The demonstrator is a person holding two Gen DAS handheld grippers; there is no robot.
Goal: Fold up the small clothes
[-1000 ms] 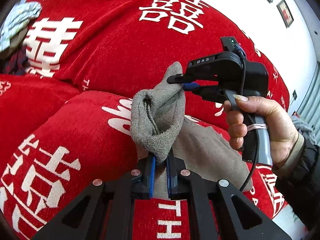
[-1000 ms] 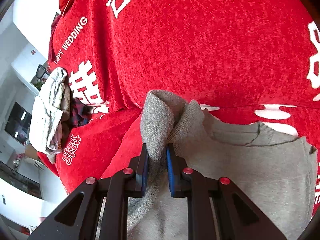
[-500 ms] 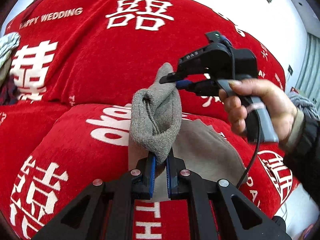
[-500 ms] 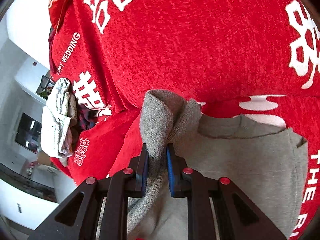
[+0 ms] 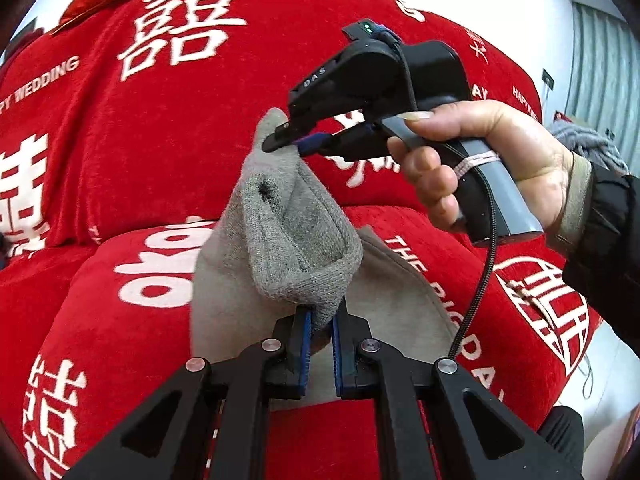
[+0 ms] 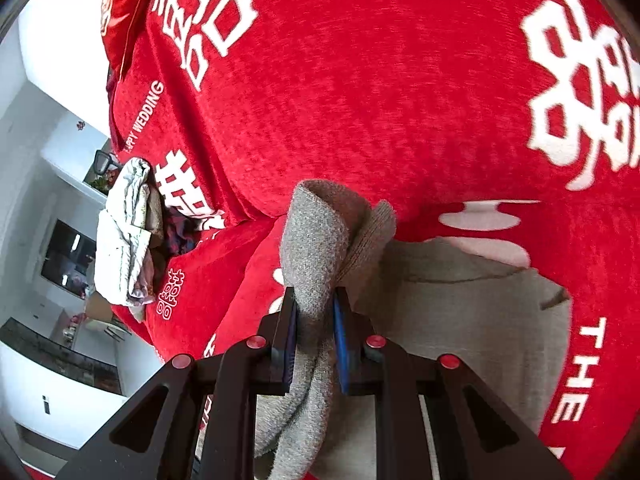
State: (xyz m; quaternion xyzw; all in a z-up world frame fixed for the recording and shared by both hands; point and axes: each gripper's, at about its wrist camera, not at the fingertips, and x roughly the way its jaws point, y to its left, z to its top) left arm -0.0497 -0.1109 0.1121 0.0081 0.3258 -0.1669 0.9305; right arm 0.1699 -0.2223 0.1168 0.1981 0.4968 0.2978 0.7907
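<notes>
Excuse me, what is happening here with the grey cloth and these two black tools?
A person is folding a small grey knit garment on a sofa under a red cover with white wedding characters. Each hand holds a two-finger gripper. The left gripper and the right gripper are both shut on bunched edges of the garment and hold them raised, while the rest of it lies flat on the seat. A pile of other clothes waits farther along the sofa.

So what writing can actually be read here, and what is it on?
"HAPPY WEDDING", "THE": white print on the red plush sofa cover.
Large white Chinese characters on the same cover: clear, but not transcribed here.
"DAS": on the black handheld tool.
Small lettering at the cover's far right edge: too blurred.
</notes>
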